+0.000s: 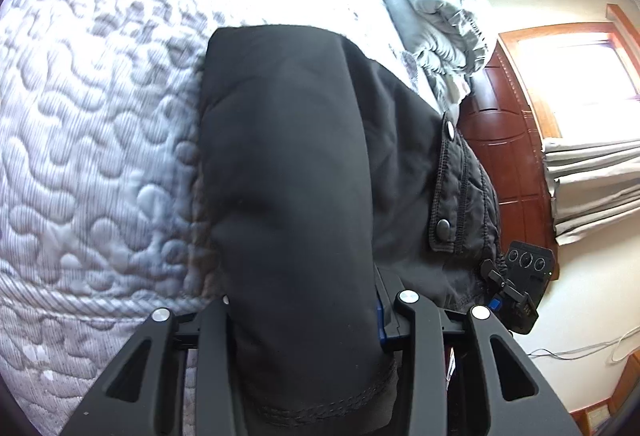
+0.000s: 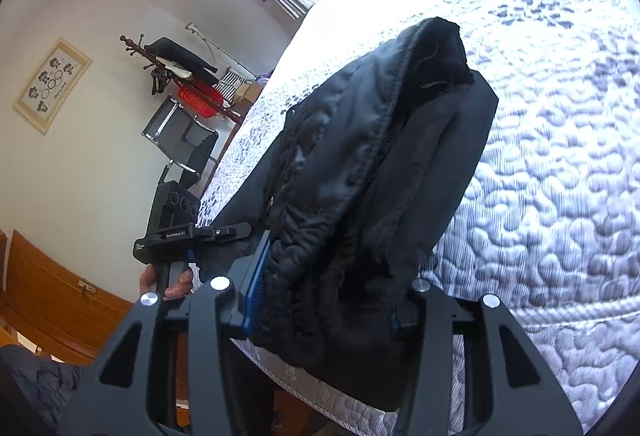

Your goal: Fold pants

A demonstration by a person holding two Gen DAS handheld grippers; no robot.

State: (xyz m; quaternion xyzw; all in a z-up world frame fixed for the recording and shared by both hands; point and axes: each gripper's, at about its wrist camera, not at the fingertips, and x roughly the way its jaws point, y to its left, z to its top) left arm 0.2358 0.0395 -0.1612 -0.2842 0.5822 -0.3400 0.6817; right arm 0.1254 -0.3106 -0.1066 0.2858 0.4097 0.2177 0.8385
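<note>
The left gripper [image 1: 308,320] pinches a smooth black leg of the pants [image 1: 296,163], which drape from its jaws over the quilted bed [image 1: 88,139]; only this view shows the snap flap [image 1: 460,195], the grey pillows [image 1: 436,11] and the wooden headboard [image 1: 508,139] beyond. The right gripper [image 2: 324,312] clamps a bunched, fleecy part of the pants [image 2: 372,171], and only here appear a hand [image 2: 176,284] on the other gripper's handle, then a chair [image 2: 180,139], a coat rack [image 2: 176,71] and 1 wall picture [image 2: 52,83].
</note>
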